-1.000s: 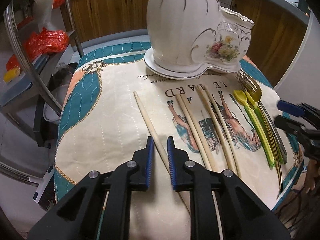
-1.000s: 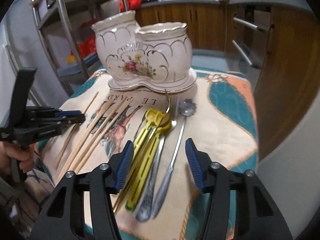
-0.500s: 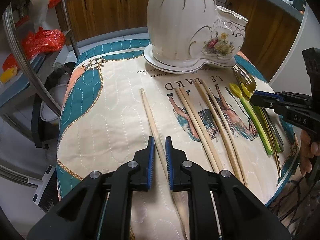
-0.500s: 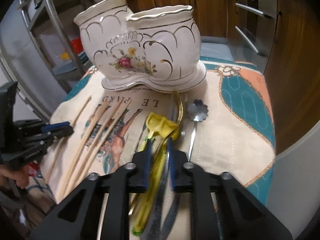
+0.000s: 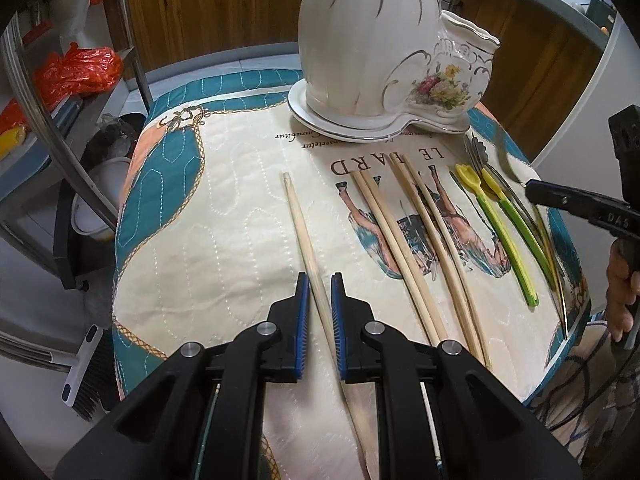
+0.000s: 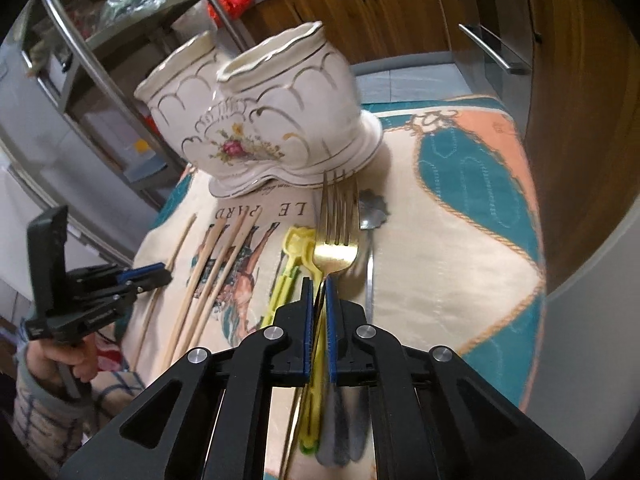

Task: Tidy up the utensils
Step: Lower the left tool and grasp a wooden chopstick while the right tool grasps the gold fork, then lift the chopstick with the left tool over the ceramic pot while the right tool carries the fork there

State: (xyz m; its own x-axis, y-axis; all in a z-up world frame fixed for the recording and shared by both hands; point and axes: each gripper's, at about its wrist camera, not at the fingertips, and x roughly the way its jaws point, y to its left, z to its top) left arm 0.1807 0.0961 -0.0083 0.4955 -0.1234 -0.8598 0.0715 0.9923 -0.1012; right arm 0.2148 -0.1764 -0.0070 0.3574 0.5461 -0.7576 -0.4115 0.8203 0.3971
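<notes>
My right gripper (image 6: 319, 285) is shut on a gold fork (image 6: 335, 236), lifted with tines toward the white two-cup ceramic holder (image 6: 264, 120). Yellow-green plastic utensils (image 6: 294, 264) and a flower-bowl silver spoon (image 6: 370, 216) lie below it. My left gripper (image 5: 318, 286) straddles a single wooden chopstick (image 5: 300, 224) lying on the cloth; its pads are close on either side, with small gaps showing. Several more chopsticks (image 5: 404, 236) lie to its right. The holder (image 5: 384, 48) stands at the far side of the cloth.
A quilted cloth (image 5: 224, 208) covers the small table. A metal shelf rack (image 5: 48, 128) with red bags stands left. Wooden cabinets (image 6: 380, 12) lie behind. The table edge drops off on the right (image 6: 540, 280).
My right gripper closed on the gold fork and lifted it. My left gripper narrowed around the single chopstick and stayed low over it.
</notes>
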